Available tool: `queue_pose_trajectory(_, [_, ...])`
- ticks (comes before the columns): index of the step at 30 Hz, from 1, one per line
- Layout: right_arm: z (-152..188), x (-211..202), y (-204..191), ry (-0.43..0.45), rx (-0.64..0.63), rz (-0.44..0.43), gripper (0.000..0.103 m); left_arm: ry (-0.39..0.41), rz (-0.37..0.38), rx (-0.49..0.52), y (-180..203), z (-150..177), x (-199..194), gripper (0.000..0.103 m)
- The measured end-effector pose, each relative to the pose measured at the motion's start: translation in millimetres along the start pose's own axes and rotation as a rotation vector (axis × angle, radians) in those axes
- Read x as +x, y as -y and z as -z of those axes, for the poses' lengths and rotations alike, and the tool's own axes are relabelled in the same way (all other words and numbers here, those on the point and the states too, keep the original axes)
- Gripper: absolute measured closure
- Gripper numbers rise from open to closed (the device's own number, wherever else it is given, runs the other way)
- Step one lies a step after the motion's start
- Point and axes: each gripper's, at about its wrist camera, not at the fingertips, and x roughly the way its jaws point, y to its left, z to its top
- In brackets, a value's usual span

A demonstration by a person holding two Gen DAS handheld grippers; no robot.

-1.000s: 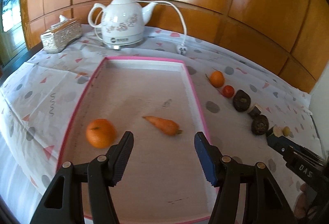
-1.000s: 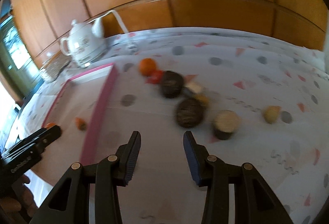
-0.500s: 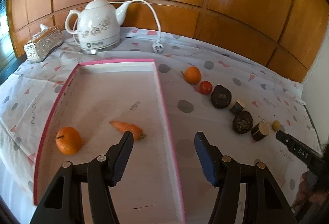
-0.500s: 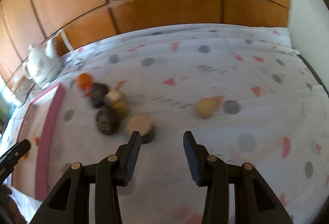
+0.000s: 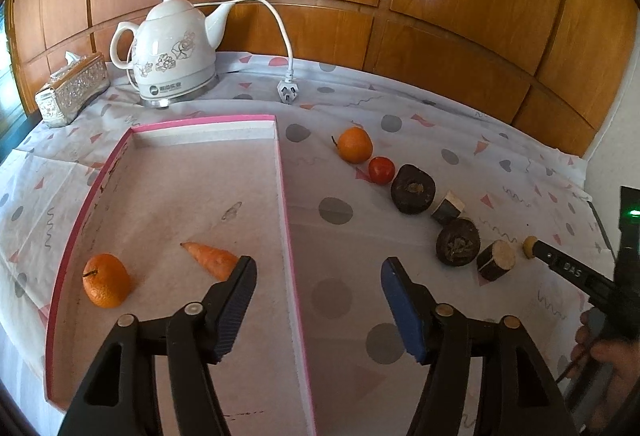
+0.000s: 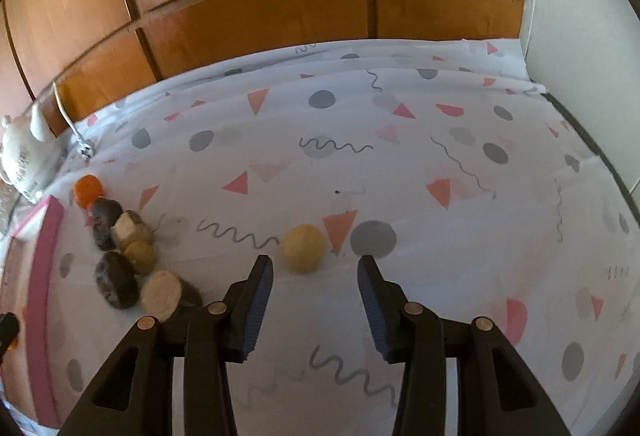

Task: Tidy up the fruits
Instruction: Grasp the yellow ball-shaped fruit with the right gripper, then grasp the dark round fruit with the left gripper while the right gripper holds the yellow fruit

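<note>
The left gripper [image 5: 316, 300] hangs with fingers spread over the pink tray's rim [image 5: 285, 196]. The tray holds an orange [image 5: 106, 280] and a carrot [image 5: 210, 260]. The right gripper [image 6: 314, 300], marked "DAS", gapes just short of a small yellow fruit [image 6: 304, 247]. More fruit [image 5: 412, 189] lines the tablecloth [image 6: 400, 164]. Behind stands a white kettle [image 5: 172, 52], its label unreadable.

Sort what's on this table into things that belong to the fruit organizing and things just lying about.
Job: pink tray, orange in tray, carrot, orange on cloth, tomato, yellow fruit, right gripper.

Lying about: kettle, plug, tissue box.
</note>
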Motion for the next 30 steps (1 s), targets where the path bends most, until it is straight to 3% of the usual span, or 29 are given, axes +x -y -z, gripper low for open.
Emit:
queue_pose_trajectory(4, [-5,17,-3,-0.026,-0.017,0.037,0.055,-0.002,-0.006,-0.002,1,-2,2,0.036])
queue_pose_trajectory(7, [-6,26,-5,-0.04,-0.019,0.012,0.056,-0.009,-0.009,-0.001,2,-1,5,0.036])
queue_pose_trajectory(8, [-6,27,-5,-0.038,-0.022,0.011,0.058,-0.012,-0.009,0.0,2,-1,6,0.036])
queue_pose_trajectory(10, [-8,30,-9,-0.037,-0.037,0.009,0.076,-0.017,-0.01,0.004,3,-1,8,0.036])
queue_pose_trajectory(11, [-9,31,-10,-0.035,-0.047,0.009,0.077,-0.019,-0.01,0.005,3,-1,10,0.036])
queue_pose_trajectory(22, [-17,36,-43,-0.023,-0.151,-0.058,0.077,-0.038,-0.003,0.002,9,-5,20,0.036])
queue_pose_trajectory(30, [-11,38,-50,-0.027,-0.193,-0.079,0.078,-0.046,0.073,0.066,39,-4,27,0.036])
